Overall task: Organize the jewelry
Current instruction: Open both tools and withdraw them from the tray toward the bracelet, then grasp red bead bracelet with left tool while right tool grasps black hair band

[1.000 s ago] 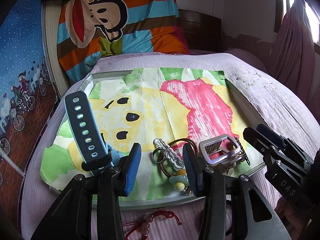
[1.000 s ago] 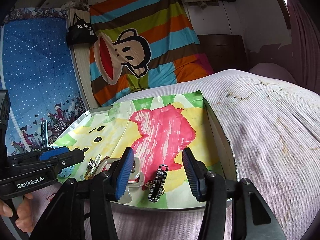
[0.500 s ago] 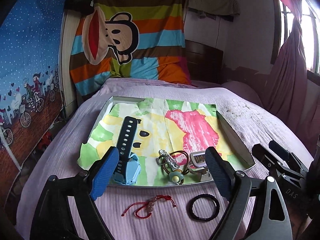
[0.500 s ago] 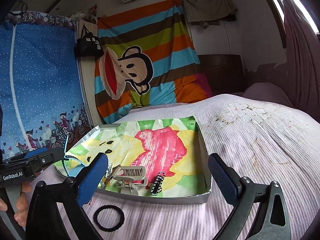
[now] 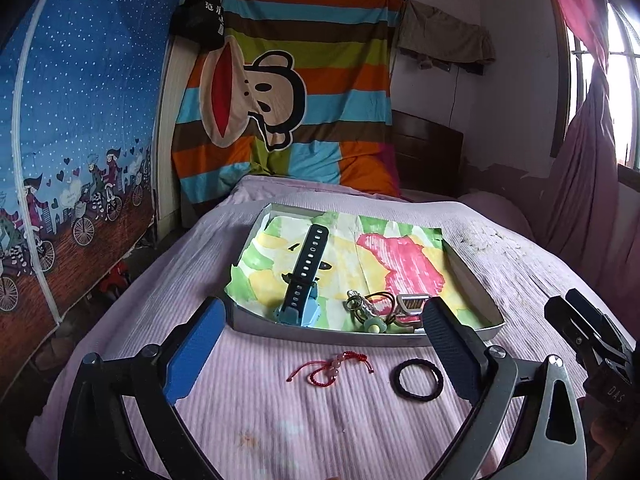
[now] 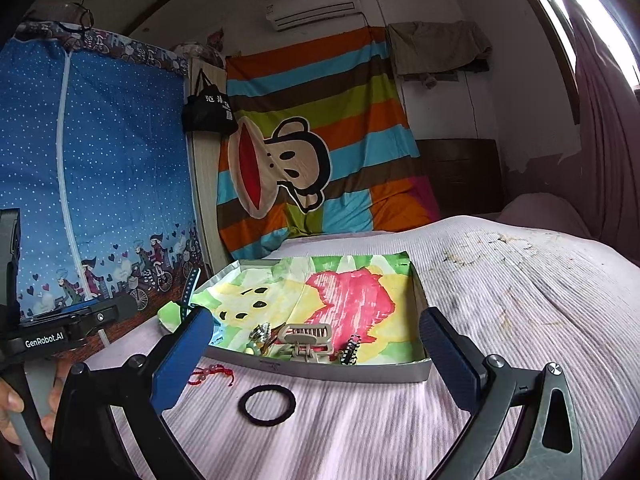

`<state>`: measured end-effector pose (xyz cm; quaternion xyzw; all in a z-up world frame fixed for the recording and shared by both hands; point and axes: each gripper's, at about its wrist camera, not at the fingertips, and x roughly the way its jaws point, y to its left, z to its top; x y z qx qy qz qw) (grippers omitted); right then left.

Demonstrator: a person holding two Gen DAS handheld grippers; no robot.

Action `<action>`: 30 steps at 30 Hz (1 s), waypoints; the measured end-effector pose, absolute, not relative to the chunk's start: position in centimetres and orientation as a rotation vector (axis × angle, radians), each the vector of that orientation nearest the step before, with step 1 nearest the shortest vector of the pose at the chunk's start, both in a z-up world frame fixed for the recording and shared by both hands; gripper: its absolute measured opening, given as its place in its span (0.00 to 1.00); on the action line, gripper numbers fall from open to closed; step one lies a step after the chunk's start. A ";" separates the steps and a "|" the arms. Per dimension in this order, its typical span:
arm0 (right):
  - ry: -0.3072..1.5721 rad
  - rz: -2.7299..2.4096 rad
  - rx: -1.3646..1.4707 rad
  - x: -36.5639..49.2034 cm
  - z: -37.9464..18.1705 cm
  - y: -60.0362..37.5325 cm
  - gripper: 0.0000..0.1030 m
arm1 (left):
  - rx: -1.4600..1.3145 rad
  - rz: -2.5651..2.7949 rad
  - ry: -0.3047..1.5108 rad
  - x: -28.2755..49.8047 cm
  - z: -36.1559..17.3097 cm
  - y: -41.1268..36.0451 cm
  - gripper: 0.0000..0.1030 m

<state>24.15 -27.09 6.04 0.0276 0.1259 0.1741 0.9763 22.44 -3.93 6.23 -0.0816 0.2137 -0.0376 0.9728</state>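
A shallow white tray (image 5: 360, 336) lined with a painted paper lies on the bed. In it are a blue watch with a dark strap (image 5: 304, 280), a keyring with a green charm (image 5: 362, 308), a beige hair clip (image 6: 306, 338) and a black-and-white clip (image 6: 350, 350). A red cord bracelet (image 5: 330, 366) and a black hair tie (image 5: 416, 380) lie on the bedspread in front of the tray. My left gripper (image 5: 324, 352) is open and empty above the bracelet. My right gripper (image 6: 316, 360) is open and empty above the tray's near edge; the hair tie (image 6: 266, 404) lies below it.
The bed has a pink ribbed cover (image 5: 280, 420). A blue patterned wardrobe (image 5: 72, 140) stands at the left. A striped monkey blanket (image 5: 288, 112) hangs at the head. A purple curtain (image 5: 580, 184) hangs at the right.
Both grippers have pulled back and up from the tray and opened wide. The bracelet and hair tie in front of the tray have come into view.
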 end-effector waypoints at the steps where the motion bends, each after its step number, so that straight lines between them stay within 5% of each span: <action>1: 0.255 0.353 0.053 23.9 6.0 -27.0 1.00 | -0.165 -0.074 0.432 22.0 6.2 -3.9 0.94; 30: 0.470 0.346 -0.015 25.4 1.4 -25.2 1.00 | -0.006 -0.091 0.614 22.9 1.2 -3.1 0.94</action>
